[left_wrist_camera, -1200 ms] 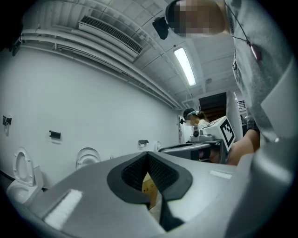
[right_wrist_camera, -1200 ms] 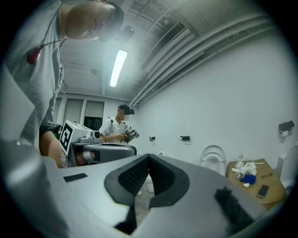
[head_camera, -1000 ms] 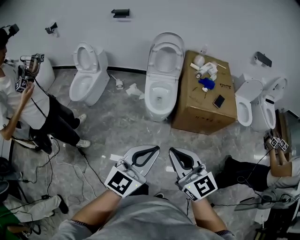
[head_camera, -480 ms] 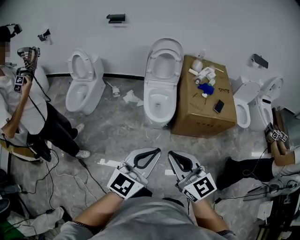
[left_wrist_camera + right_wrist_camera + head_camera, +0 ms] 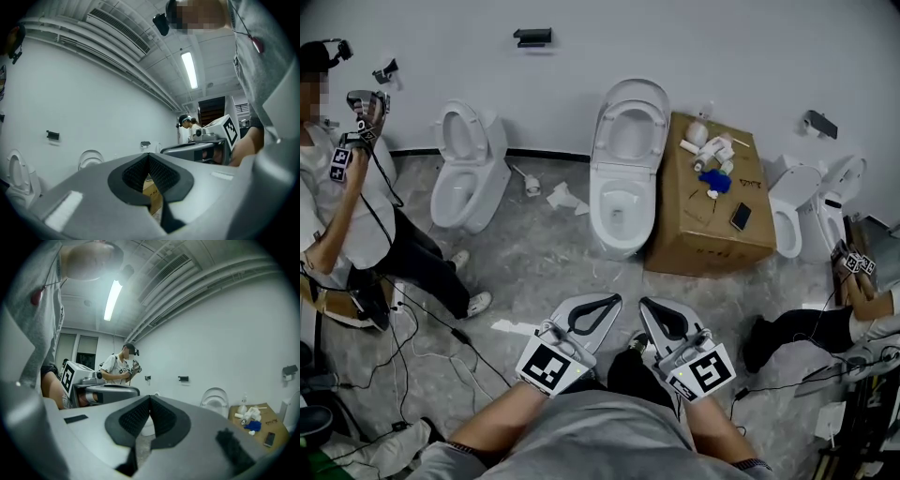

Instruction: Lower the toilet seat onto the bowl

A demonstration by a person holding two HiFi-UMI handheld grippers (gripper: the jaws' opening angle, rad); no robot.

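Looking down from the head view, both tongs are held low at 6 o'clock, side by side and pointing up the frame. The left tongs [image 5: 612,299] are pressed together at the tips with nothing in them. The left gripper view shows the pads meeting, with only the built-in gap behind them. Same deal with the right tongs [image 5: 645,303]: tips together, pinching nothing.

The toilet seat [image 5: 631,120] is dead ahead at 12 o'clock, well apart from both tongs. It's standing up, leaning back toward the wall [image 5: 722,47], and I can't really separate it from the lid behind it. The bowl [image 5: 619,211] below it is open and uncovered, sitting on the grey floor [image 5: 544,262].

Just beside the bowl at about 1 o'clock is a cardboard box [image 5: 708,211] with some white bits, a blue thing [image 5: 717,178] and a phone [image 5: 739,217] on top. Another toilet [image 5: 464,173] sits at 10 o'clock with its seat up too, and there are a couple more toilets [image 5: 811,211] over at 2 o'clock.

A person [image 5: 337,206] stands at the 9 o'clock edge holding a marker-cube gripper up high, with cables [image 5: 441,347] trailing over the floor near them. Someone's legs [image 5: 806,328] poke in at 3 o'clock.
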